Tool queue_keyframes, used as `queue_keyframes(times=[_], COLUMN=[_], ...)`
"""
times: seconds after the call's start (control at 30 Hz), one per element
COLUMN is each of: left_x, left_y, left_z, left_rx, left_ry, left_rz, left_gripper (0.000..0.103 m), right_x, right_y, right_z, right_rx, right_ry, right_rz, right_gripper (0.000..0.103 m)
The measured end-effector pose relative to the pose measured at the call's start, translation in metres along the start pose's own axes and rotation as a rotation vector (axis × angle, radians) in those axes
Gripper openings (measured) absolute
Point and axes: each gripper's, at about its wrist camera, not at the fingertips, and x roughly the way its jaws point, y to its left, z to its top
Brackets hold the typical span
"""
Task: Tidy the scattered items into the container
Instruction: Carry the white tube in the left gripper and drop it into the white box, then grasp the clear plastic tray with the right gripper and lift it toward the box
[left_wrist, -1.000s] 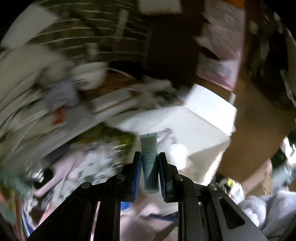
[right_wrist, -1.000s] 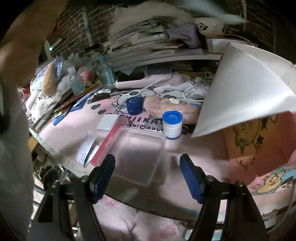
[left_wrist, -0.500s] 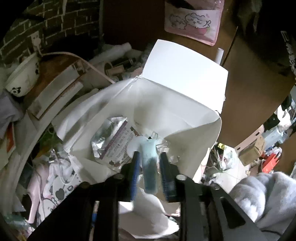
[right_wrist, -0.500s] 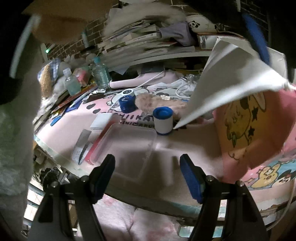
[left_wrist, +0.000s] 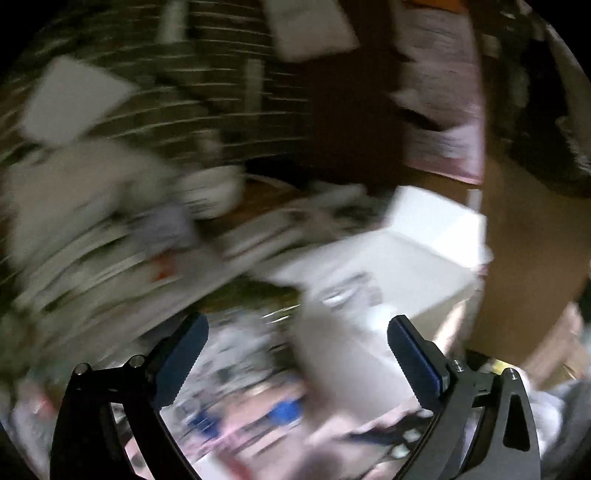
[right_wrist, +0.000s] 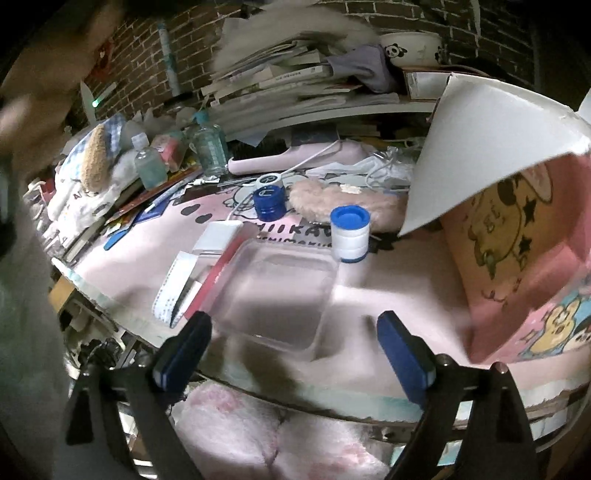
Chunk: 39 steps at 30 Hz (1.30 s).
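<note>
With both claws, left (left_wrist: 297, 356) and right (right_wrist: 293, 352), wide open and empty, the blue-capped jar (right_wrist: 349, 235) looks light, rigid; grip its sides.

On my pink mat (right_wrist: 388, 295) I read "IIKAV"; the blue jar (right_wrist: 269, 201) lid shows "U".

Left claw (left_wrist: 297, 352) and right claw (right_wrist: 293, 350) both gape wide, gripping nothing.
</note>
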Motion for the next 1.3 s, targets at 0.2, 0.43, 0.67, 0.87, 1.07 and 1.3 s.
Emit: queue_keyframes(times=[0.2,0.43,0.67,0.87,1.07,1.3], left_x=[-0.034,-0.046,-0.045,-0.038,-0.036,-0.037], left_y=[0.039,0.065,0.070,0.069,0.067,0.072], left_z=[-0.066,-0.118,-0.141,-0.142,-0.142,-0.146], left_rx=[-0.138,-0.283,-0.353,-0.363,-0.362,-0.377], left_ry=[-0.024,0.014,0.038,0.051,0.055,0.053], left_rz=[0.174,0.258,0.233,0.228,0.222,0.223], left_gripper=[0.099,0.099,0.099,0.099,0.099,0.099], right_x=[0.008,0.014,0.011,0.019,0.035,0.027], right_y=[0.014,0.028,0.021,0.019,0.022,0.024], right_z=[-0.004,-0.004,-0.004,-0.001,0.001,-0.001], right_rx=[0.000,-0.014,0.004,-0.008,-0.025,-0.045], right_ry=[-0.025,-0.077,-0.123,-0.131,-0.134,-0.178], right_rz=[-0.017,-0.089,-0.169,-0.204,-0.241,-0.232], right_gripper=[0.093,0.094,0.094,0.094,0.092,0.076])
